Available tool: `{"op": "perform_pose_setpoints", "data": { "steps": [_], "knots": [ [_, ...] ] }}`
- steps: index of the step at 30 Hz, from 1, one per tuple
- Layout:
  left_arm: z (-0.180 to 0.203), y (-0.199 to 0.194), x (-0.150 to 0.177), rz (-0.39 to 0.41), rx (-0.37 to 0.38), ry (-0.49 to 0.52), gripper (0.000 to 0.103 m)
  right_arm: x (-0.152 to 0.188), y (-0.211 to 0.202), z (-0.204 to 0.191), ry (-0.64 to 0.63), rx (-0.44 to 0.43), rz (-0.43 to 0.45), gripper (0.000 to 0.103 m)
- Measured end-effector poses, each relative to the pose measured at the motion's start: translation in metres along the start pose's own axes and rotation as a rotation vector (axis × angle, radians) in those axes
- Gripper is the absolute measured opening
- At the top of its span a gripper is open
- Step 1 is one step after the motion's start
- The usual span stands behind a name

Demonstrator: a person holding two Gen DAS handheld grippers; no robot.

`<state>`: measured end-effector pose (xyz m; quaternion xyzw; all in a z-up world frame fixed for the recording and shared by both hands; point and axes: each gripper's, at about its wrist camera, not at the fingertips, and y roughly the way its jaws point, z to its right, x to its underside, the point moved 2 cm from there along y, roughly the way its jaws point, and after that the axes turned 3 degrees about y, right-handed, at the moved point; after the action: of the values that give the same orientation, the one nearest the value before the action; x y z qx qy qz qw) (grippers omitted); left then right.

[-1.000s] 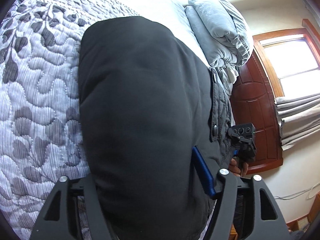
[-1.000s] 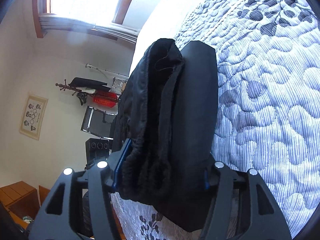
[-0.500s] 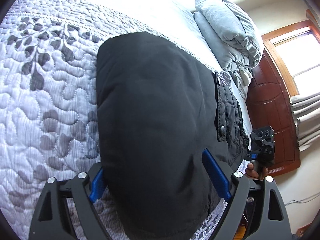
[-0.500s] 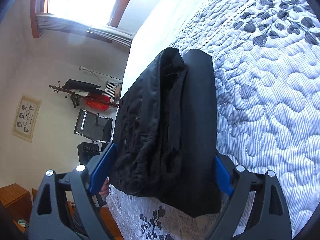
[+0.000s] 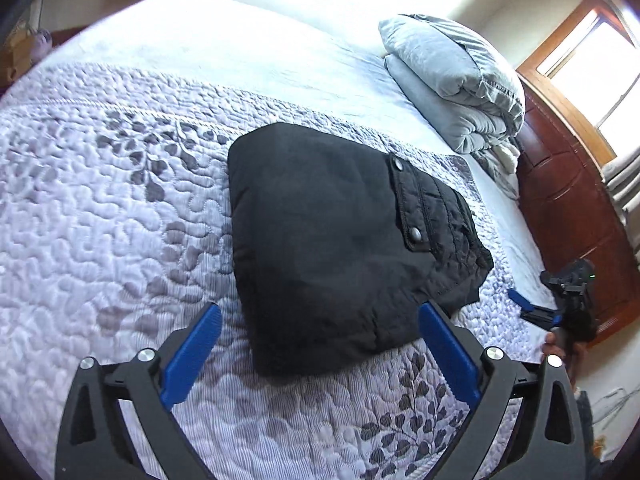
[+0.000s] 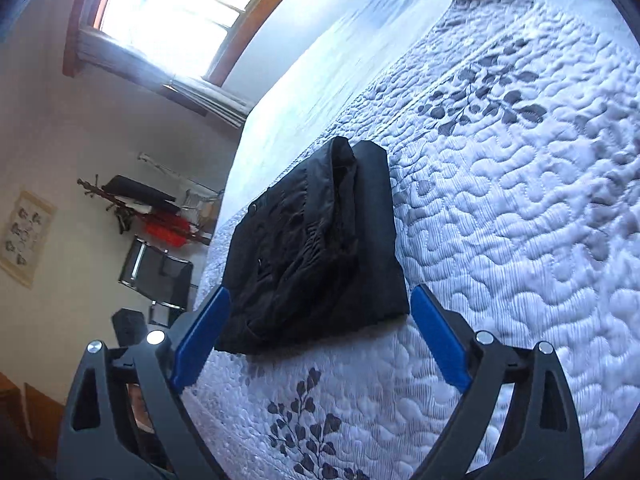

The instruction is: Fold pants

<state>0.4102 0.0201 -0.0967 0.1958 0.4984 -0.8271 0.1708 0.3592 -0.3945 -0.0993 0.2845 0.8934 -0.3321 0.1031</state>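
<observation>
Jaws of our left gripper [image 5: 320, 350] and right gripper [image 6: 318, 330] have just been opening; both stand wide apart, nothing between the pads. We list the folded black pants [image 5: 340, 240] just beyond, flat on the quilted bed [image 5: 100, 220]. Left view alone: snap pocket, grey folded duvet [image 5: 452, 84]. Right view: stacked fold edges, chair [image 6: 158, 276]. Bare quilt all round.

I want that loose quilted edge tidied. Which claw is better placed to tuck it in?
Probably the right claw: it is open and faces the rumpled layered side of the black pants. The left claw faces the smooth folded side.
</observation>
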Motion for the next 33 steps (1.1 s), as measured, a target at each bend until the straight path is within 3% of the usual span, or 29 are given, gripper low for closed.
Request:
{"op": "perform_pose_setpoints", "data": {
  "steps": [5, 13, 25, 33],
  "knots": [
    [0.029, -0.025, 0.023, 0.018, -0.111, 0.026, 0.099, 0.028, -0.016, -0.042, -0.116, 0.178, 0.016, 0.096],
    [0.064, -0.058, 0.055, 0.010, -0.256, 0.064, 0.099, 0.085, -0.009, -0.089, -0.200, 0.494, -0.056, 0.100],
    [0.084, -0.097, 0.074, 0.036, -0.376, 0.091, 0.099, 0.132, -0.016, -0.137, -0.286, 0.658, -0.053, 0.100],
    [0.100, -0.114, 0.080, 0.073, -0.403, 0.121, 0.099, 0.149, -0.016, -0.147, -0.307, 0.717, -0.057, 0.100]
  ]
}}
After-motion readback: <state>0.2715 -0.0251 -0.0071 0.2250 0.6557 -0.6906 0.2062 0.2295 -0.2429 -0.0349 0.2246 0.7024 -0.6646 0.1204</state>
